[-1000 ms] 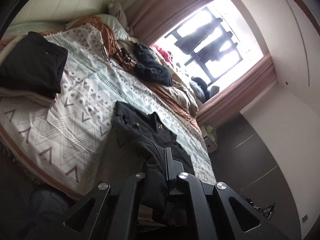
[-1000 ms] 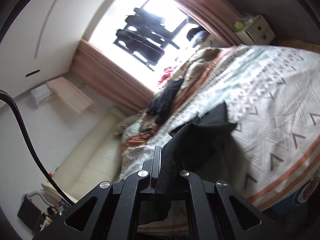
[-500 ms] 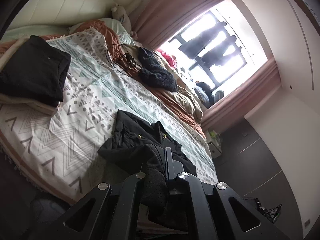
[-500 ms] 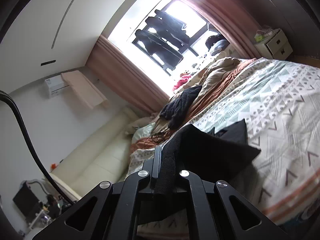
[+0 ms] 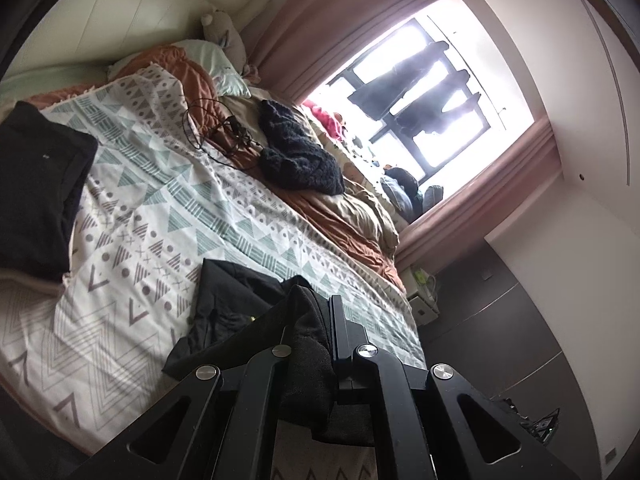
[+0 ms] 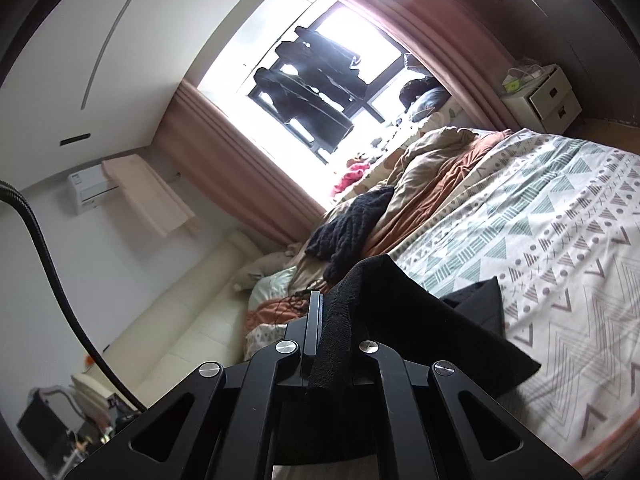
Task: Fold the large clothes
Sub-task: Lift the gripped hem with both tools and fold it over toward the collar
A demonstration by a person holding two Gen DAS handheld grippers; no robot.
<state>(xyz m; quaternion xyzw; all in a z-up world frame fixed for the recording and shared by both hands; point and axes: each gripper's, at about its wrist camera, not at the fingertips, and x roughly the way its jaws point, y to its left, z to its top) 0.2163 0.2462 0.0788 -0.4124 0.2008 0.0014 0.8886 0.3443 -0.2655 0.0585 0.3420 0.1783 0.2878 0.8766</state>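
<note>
A large black garment (image 5: 236, 304) lies bunched on the patterned bedspread (image 5: 160, 208), and part of it is lifted toward me. My left gripper (image 5: 316, 320) is shut on a thick bunch of its fabric. In the right wrist view my right gripper (image 6: 334, 316) is shut on another edge of the same black garment (image 6: 420, 320), which drapes off to the right over the bedspread (image 6: 560, 240). Both jaws are closed with cloth pinched between them.
A folded black garment (image 5: 36, 196) lies on the bed at the left. A dark knitted item (image 5: 296, 156), cables (image 5: 224, 132) and a rumpled orange-beige duvet (image 5: 352, 216) lie toward the window. A white nightstand (image 6: 540, 96) stands beyond the bed.
Both grippers have lifted and drawn the garment up and toward the bed's near side. The cloth has gone from flat to bunched. Both grips have stayed shut.
</note>
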